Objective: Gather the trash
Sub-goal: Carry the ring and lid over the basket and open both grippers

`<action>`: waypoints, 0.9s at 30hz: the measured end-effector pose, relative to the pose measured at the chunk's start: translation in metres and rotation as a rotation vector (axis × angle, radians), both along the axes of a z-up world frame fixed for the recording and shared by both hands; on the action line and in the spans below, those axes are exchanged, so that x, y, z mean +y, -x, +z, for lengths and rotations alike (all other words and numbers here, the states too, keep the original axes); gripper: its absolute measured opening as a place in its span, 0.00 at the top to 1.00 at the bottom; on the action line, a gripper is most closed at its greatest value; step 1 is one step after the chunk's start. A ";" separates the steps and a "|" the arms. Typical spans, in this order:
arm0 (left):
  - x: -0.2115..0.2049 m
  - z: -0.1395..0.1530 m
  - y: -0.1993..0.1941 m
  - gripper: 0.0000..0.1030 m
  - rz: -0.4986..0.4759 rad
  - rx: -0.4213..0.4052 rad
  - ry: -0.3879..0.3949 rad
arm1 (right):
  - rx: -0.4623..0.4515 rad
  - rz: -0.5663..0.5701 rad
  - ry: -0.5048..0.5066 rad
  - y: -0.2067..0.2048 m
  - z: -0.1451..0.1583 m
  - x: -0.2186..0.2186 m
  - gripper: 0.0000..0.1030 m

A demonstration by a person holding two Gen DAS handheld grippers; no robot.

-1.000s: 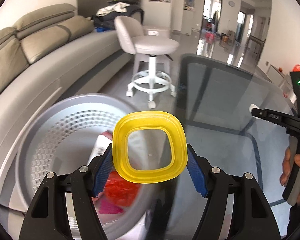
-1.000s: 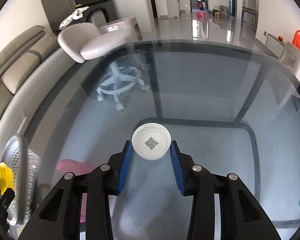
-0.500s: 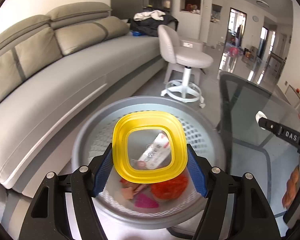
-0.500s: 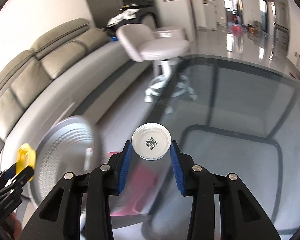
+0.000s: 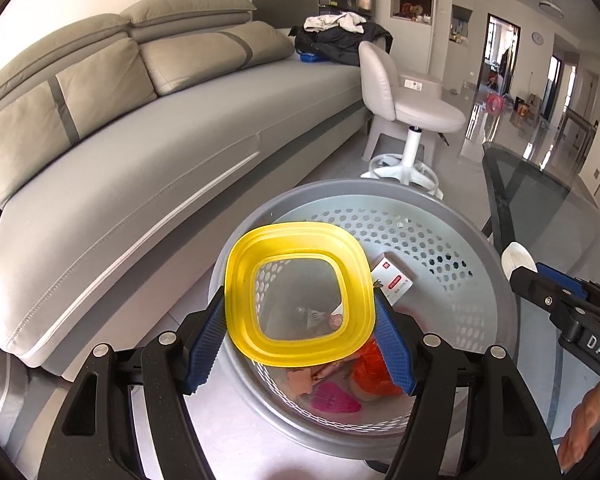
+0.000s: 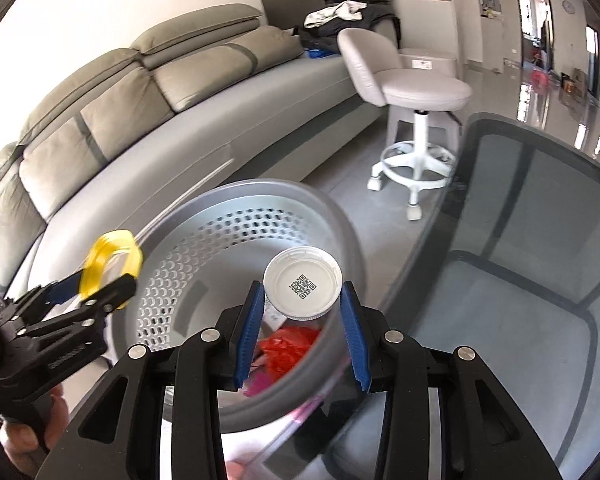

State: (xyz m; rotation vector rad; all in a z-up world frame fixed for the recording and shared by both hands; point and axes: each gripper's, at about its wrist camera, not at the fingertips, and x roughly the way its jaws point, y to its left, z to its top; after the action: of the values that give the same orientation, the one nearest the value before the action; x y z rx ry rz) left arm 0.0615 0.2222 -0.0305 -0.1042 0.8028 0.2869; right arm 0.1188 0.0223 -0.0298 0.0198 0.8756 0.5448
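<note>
My left gripper [image 5: 300, 320] is shut on a yellow square lid [image 5: 240, 280] with a clear centre and holds it above the grey perforated trash basket [image 5: 440, 208]. My right gripper [image 6: 302, 312] is shut on a white round cap [image 6: 304, 280] with a QR code, over the basket's near rim [image 6: 340, 220]. The basket holds a white and red box [image 5: 394, 280], orange-red crumpled trash [image 5: 374, 372] and a pink piece [image 5: 334, 396]. The left gripper with the yellow lid [image 6: 108, 256] shows in the right wrist view, the right gripper [image 5: 528, 270] in the left wrist view.
A grey sofa [image 5: 140, 140] runs along the left. A white swivel stool [image 5: 412, 116] stands behind the basket. A dark glass table [image 6: 540, 240] lies to the right of the basket, its edge close to the rim. Clothes [image 5: 340, 32] lie on the sofa's far end.
Both grippers have moved left off the glass table to above the trash basket, each still holding its item. The basket now fills the middle of both views.
</note>
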 end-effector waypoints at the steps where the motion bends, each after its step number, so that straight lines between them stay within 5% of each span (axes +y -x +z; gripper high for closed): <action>1: 0.001 0.000 -0.001 0.35 0.000 0.002 -0.002 | 0.006 0.006 -0.002 -0.001 -0.001 0.002 0.63; 18: 0.009 -0.009 -0.004 0.32 0.016 0.030 0.013 | 0.045 0.063 -0.028 -0.009 -0.008 0.026 0.62; 19: 0.010 -0.010 -0.004 0.32 0.016 0.030 0.016 | 0.043 0.067 -0.030 -0.008 -0.007 0.027 0.60; 21: 0.011 -0.010 -0.004 0.30 0.019 0.035 0.018 | 0.035 0.074 -0.033 -0.006 -0.005 0.029 0.34; 22: 0.012 -0.010 -0.004 0.27 0.022 0.036 0.019 | 0.026 0.077 -0.039 -0.005 -0.004 0.028 0.28; 27: 0.013 -0.009 0.000 0.21 0.040 0.034 0.019 | 0.002 0.071 -0.050 -0.001 0.002 0.026 0.27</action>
State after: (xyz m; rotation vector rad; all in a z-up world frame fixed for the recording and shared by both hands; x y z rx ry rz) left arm 0.0619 0.2356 -0.0391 -0.1338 0.8375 0.3199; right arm 0.1202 0.0481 -0.0280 0.0352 0.8667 0.6330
